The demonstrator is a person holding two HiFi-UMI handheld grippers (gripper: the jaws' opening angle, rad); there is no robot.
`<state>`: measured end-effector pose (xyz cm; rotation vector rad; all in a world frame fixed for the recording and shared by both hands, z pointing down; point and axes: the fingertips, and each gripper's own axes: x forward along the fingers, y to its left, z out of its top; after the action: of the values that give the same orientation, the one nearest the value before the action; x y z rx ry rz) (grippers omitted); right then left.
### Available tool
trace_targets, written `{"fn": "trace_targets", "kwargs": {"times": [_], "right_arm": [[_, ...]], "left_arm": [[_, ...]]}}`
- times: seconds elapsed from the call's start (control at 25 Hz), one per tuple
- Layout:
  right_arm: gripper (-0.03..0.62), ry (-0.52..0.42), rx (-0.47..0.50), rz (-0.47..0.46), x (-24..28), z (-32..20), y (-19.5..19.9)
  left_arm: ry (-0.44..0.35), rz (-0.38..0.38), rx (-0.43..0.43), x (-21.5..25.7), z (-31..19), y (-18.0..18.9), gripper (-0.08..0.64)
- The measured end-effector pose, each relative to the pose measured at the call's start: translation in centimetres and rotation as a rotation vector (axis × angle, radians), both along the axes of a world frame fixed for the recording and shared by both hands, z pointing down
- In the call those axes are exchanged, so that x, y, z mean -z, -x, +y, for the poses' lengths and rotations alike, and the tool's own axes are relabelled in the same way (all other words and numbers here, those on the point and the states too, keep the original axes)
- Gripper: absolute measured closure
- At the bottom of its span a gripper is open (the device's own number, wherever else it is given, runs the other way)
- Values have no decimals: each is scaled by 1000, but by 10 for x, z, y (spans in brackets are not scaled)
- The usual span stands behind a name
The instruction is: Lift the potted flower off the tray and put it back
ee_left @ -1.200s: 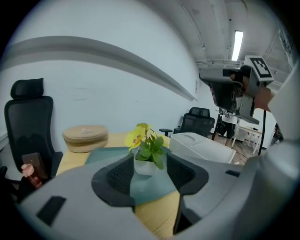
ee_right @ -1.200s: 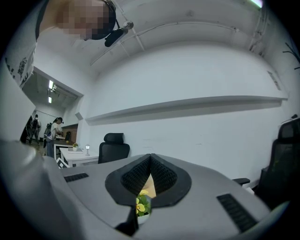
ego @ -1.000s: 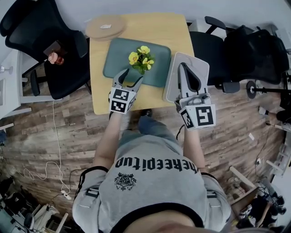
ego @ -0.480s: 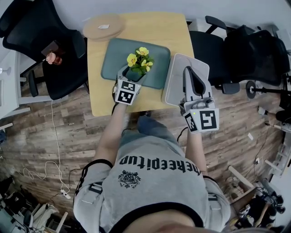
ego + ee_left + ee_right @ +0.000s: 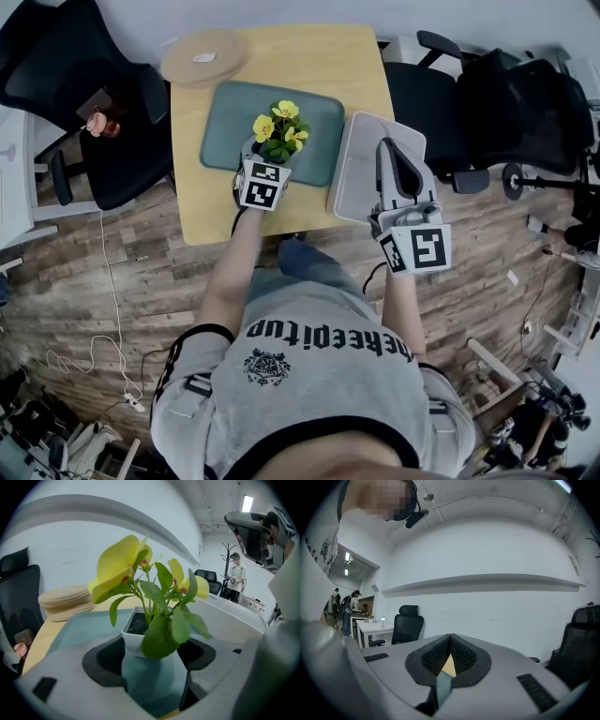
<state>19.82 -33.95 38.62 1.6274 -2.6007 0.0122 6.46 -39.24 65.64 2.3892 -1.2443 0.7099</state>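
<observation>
— Where's the potted flower (image 5: pixel 278 132)?
— On the tray (image 5: pixel 223 114), between the left tool's (image 5: pixel 270 155) jaws, which have just been opening wide.
— And the right tool (image 5: pixel 383 147)?
— At the tray's 3 o'clock, closed, empty.

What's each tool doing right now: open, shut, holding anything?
Left tool: open, jaws have just been opening; the potted flower stands between them, not gripped.
Right tool: shut, empty.

You have the potted flower (image 5: pixel 277 131), yellow blooms in a white pot, upright on the teal tray (image 5: pixel 220 127), upper centre of frame.
</observation>
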Motion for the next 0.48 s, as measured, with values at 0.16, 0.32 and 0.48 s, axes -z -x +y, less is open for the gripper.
{"fn": "trace_targets", "kwargs": {"times": [0.16,0.32,0.48], "right_arm": [[591,0,1,1,0,-2,0],[591,-3,6,-6,0,-3,0],[591,-12,21,-15,3,-5,5]], "left_arm": [[-25,9,15,2,-5,2,225],[-20,12,37,12,-1,6,227],[-24,26,36,20,4,9,227]]}}
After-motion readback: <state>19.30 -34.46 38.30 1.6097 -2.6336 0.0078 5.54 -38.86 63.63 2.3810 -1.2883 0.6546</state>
